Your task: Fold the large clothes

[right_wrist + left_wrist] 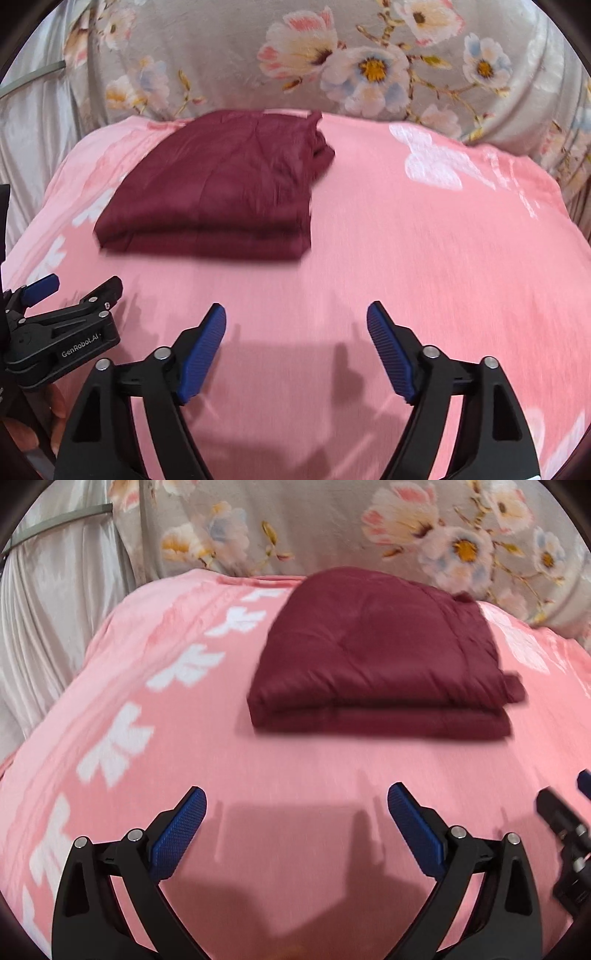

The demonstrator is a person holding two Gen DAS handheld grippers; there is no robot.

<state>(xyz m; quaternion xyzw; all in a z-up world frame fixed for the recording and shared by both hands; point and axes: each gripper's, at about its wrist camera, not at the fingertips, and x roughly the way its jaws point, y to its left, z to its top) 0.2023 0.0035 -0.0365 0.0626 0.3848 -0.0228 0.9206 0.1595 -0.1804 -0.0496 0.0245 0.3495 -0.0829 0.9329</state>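
Maroon garment (376,657) lies folded in a compact stack on pink bed sheet (295,768), ahead of both grippers. Left gripper (295,801) and right gripper (295,317) spread apart, empty. Folding appears complete.

garment (376,657) on sheet (295,771) | blanket (325,528) behind | tools near

Both your wrist cameras look forward and slightly down from low over the pink bedsheet (332,768), the left from the left side, the right beside it, sharing the folded maroon garment (221,192) ahead and the floral cover (221,48) behind.
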